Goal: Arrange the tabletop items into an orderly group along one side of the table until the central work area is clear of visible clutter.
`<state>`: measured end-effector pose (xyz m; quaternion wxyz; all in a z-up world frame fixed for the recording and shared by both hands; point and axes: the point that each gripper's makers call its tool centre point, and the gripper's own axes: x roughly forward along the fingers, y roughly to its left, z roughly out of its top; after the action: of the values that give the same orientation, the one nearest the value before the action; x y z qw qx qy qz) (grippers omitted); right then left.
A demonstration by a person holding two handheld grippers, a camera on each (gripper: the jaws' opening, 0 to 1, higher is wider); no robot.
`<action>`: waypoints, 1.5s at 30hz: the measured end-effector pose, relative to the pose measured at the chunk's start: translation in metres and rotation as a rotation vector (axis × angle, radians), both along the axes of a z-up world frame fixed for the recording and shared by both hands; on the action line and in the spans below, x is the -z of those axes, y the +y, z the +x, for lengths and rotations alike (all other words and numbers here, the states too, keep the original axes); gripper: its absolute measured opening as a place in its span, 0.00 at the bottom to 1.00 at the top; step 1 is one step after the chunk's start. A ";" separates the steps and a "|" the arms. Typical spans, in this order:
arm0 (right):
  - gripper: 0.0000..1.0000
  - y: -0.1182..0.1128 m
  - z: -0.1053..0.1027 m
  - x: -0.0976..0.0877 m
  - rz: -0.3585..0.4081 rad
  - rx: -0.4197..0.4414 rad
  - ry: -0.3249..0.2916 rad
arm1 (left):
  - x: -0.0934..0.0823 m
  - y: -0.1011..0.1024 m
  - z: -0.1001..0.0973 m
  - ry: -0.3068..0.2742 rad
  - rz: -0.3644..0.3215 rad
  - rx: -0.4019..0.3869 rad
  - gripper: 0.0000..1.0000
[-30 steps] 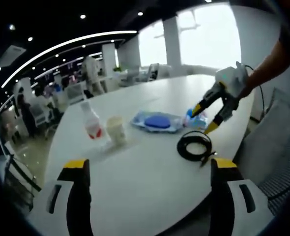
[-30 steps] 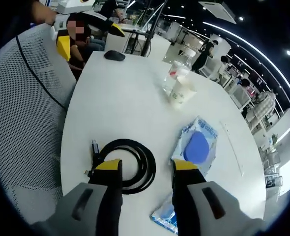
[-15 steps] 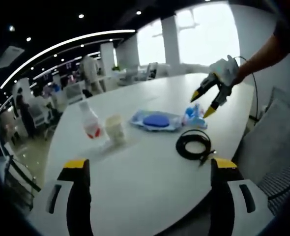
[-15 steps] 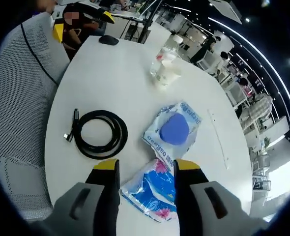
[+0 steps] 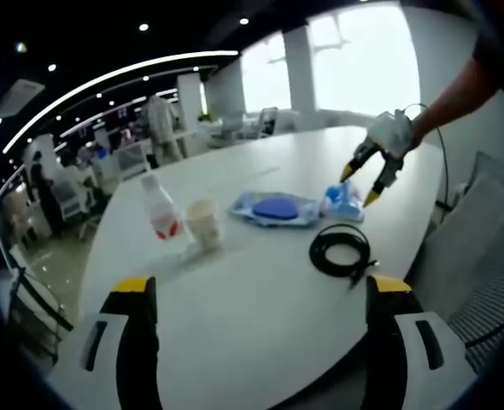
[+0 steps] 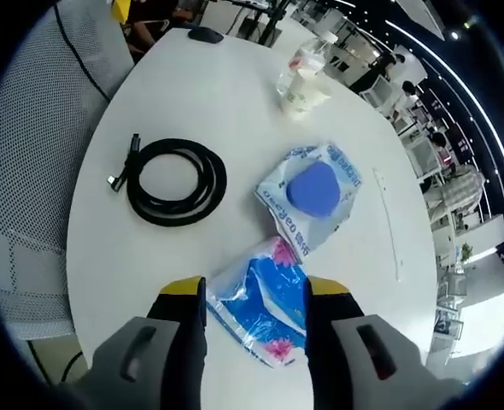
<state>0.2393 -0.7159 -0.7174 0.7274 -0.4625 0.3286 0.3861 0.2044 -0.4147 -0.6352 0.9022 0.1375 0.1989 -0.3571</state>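
The white oval table (image 6: 226,102) carries a coiled black cable (image 6: 176,180) ahead-left of the right gripper (image 6: 254,290), whose jaws stand wide over a crinkly blue-and-white plastic packet (image 6: 265,301): light, soft, slippery, best pinched mid-body. The left gripper (image 5: 256,286), jaws wide and empty, additionally sees a paper cup (image 5: 203,224).

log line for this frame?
right gripper: open, over blue packet | left gripper: open, idle | cable: coiled, untouched

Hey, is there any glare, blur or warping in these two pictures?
Left gripper view: the bright windows are blown out white, and the ceiling light strip bows from fisheye warping. Right gripper view: evenly lit, the white table edge curves.
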 end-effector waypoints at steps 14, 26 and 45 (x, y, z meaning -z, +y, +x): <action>0.27 -0.025 0.003 0.018 -0.197 -0.174 -0.011 | 0.001 0.002 0.000 0.011 -0.002 -0.013 0.97; 0.09 -0.029 0.018 0.027 -0.266 -0.227 -0.039 | 0.005 0.002 -0.001 0.030 0.014 -0.010 0.96; 0.00 -0.029 0.022 0.027 -0.220 -0.144 -0.026 | 0.008 0.001 -0.002 0.041 0.023 0.001 0.94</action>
<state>0.2612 -0.7453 -0.7441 0.6468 -0.5668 0.3257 0.3928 0.2021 -0.4140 -0.6433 0.8962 0.1403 0.2215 -0.3579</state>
